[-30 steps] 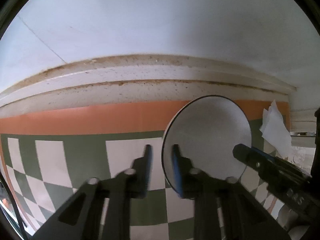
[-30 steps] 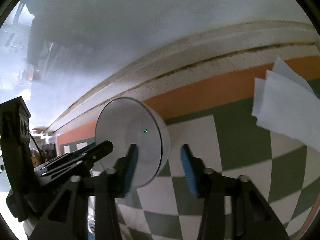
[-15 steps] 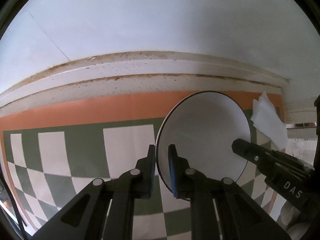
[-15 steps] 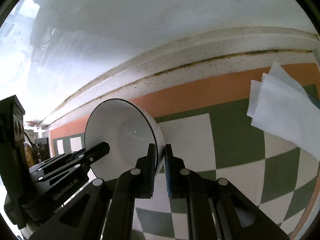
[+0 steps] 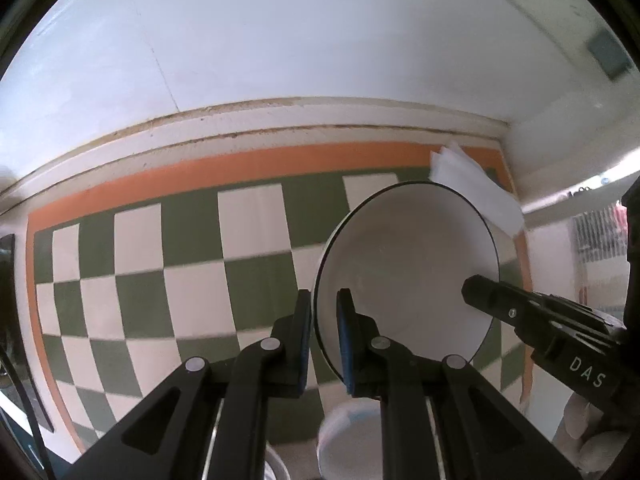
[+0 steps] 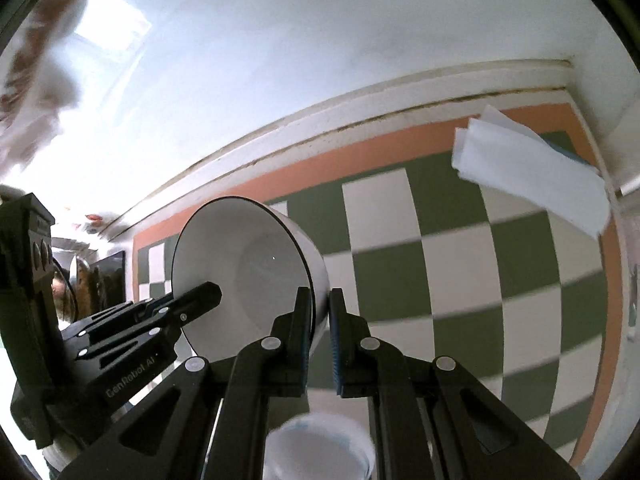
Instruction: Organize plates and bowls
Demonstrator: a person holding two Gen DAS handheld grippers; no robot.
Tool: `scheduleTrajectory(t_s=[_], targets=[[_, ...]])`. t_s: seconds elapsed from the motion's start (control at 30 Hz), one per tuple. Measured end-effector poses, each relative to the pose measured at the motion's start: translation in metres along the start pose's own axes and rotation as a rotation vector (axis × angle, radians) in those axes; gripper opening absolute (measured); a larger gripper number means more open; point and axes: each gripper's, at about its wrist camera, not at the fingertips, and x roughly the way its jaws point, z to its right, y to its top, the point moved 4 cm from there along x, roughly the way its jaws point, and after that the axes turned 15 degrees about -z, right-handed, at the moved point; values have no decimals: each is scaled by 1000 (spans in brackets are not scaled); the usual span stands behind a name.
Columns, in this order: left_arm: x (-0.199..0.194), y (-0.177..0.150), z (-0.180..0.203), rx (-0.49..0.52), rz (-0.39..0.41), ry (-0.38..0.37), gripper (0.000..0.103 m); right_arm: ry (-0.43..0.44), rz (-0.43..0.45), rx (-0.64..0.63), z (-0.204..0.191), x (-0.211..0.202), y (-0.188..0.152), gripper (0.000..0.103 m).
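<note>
- The round white container with a pale blue edge (image 6: 320, 450), below the fingers in the right wrist view, is blurred and cut by the bottom edge; whether it is a bowl or a cup cannot be told.
- In the left wrist view the same container (image 5: 350, 436) is partly hidden behind the black fingers (image 5: 346, 344).
- A pale gloved hand (image 5: 588, 440), right of the fingers, is cut off at the corner.
- The stack of white paper napkins (image 5: 476, 188) is partly covered by the white black-rimmed bowl (image 5: 408, 264).
- Brownish shapes (image 6: 36, 80) far upper left of the fingers are too blurred to identify.
</note>
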Motion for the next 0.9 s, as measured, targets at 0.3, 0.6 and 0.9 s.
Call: scheduleTrajectory(t_s=[0.3,0.6,0.9], targets=[[-7,-66,17,49,4,0,11,-10,34,-3,-3,-28,-94,10],[22,-110,22,63,-52,1,11,-19,2,23,4,-17,-152,10],[61,-126,20,57,-123,29,11,-23,-78,63,23,21,-175,11]])
